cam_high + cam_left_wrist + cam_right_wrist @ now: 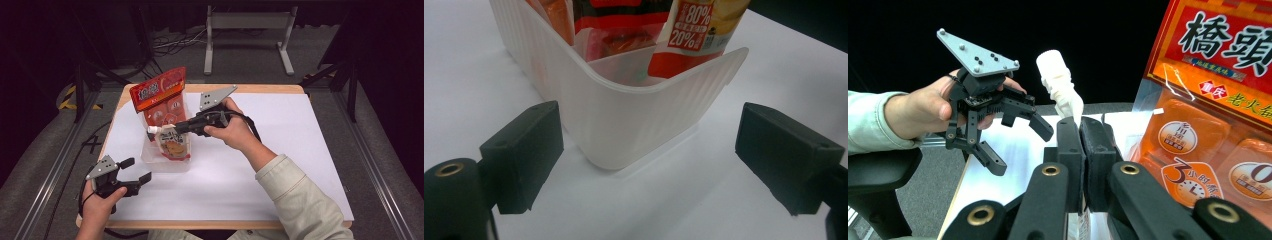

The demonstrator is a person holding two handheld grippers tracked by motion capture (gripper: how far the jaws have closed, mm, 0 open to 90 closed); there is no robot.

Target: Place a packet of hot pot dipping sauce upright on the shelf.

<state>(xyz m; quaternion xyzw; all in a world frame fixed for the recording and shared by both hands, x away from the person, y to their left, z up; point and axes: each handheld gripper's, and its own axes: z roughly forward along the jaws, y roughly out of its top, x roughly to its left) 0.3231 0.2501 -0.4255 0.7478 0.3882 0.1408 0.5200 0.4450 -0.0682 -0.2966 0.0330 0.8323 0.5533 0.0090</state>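
My right fingers [162,131] are clamped on a white-spouted pouch [172,142] standing in the ribbed translucent bin [167,162] mid-surface [280,140], white paper on wood, dark room behind. Behind the pouch, an orange bag [162,97] reads "橋頭"; another label reads "80%" and "20%". My left fingers [136,170] gape empty beside the bin.

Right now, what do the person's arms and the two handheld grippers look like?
Both grippers, left gripper and right gripper, are matte black with two blocky jaws, brass-coloured pivot rivets and a grey three-cornered plate dotted with screws on top. A black cable trails from the right one. The right arm wears a pale beige sleeve with a buttoned-style cuff.
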